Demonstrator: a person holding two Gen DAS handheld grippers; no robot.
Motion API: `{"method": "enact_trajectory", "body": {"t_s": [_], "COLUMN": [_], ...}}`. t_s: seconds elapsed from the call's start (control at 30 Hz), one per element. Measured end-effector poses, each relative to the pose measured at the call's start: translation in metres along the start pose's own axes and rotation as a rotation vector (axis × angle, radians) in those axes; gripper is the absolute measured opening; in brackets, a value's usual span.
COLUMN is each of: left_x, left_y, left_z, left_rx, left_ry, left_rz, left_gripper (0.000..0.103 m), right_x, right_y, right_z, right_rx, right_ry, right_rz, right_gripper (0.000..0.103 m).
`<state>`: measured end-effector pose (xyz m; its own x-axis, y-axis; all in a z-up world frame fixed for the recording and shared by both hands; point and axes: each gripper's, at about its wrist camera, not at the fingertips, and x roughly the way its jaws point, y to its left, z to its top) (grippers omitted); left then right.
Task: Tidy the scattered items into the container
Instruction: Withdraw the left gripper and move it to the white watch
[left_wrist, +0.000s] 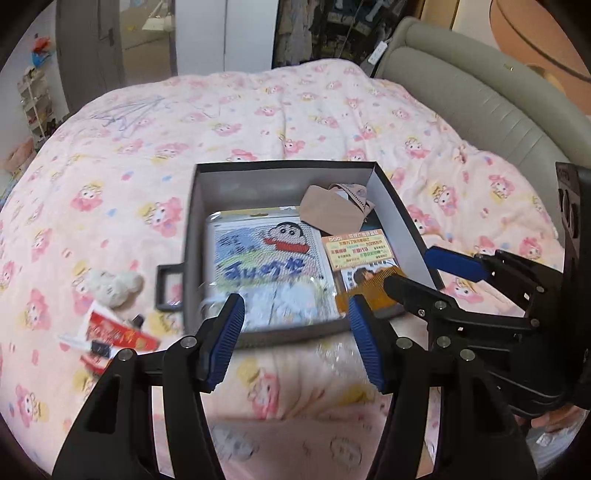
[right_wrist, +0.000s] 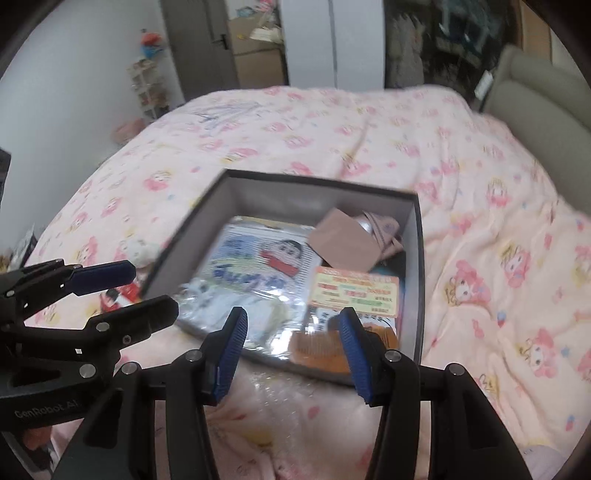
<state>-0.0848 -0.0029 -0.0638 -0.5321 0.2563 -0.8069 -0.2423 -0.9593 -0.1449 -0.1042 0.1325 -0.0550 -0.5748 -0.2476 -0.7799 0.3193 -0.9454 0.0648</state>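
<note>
A dark open box (left_wrist: 388, 206) (right_wrist: 415, 266) lies on the pink bed. It holds a cartoon bead-kit packet (left_wrist: 266, 266) (right_wrist: 255, 273), a beige pouch (left_wrist: 328, 212) (right_wrist: 345, 240) and an orange comb on its card (left_wrist: 369, 277) (right_wrist: 354, 306). My left gripper (left_wrist: 295, 332) is open and empty at the box's near edge. My right gripper (right_wrist: 291, 339) is open and empty above the comb. Left of the box lie a white plush (left_wrist: 110, 286) (right_wrist: 138, 249), a red tube (left_wrist: 118, 332) and a black-framed magnifier (left_wrist: 168, 288).
The pink patterned quilt (left_wrist: 258, 118) covers the bed. A grey padded headboard (left_wrist: 480, 103) stands at the right. A door, a wardrobe and shelves stand beyond the bed. The right gripper shows in the left wrist view (left_wrist: 424, 269), and the left gripper in the right wrist view (right_wrist: 147, 288).
</note>
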Motion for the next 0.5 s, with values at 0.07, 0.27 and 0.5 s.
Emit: {"method": "enact_trajectory", "body": {"t_s": [0.07,0.27,0.5], "left_x": [-0.015,-0.050,-0.073], "left_y": [0.014,0.059,0.112], "left_z": [-0.008,-0.033,-0.064], "left_rx": [-0.026,-0.109,-0.212], "left_ry": [-0.019,-0.053,-0.084], "left_rz": [0.001,0.066,0.117], "left_gripper": [0.060,0.060,0.060], "right_x": [-0.010,-0.016,-0.006], "right_y": [0.018,0.078,0.144], "right_z": [0.000,0.005,0.008], "right_rx": [-0.036,-0.139,-0.233], "right_ry": [-0.019,-0.028,-0.001], "right_rz": [0.013,0.070,0.161], "right_gripper": [0.048,0.047,0.047]}}
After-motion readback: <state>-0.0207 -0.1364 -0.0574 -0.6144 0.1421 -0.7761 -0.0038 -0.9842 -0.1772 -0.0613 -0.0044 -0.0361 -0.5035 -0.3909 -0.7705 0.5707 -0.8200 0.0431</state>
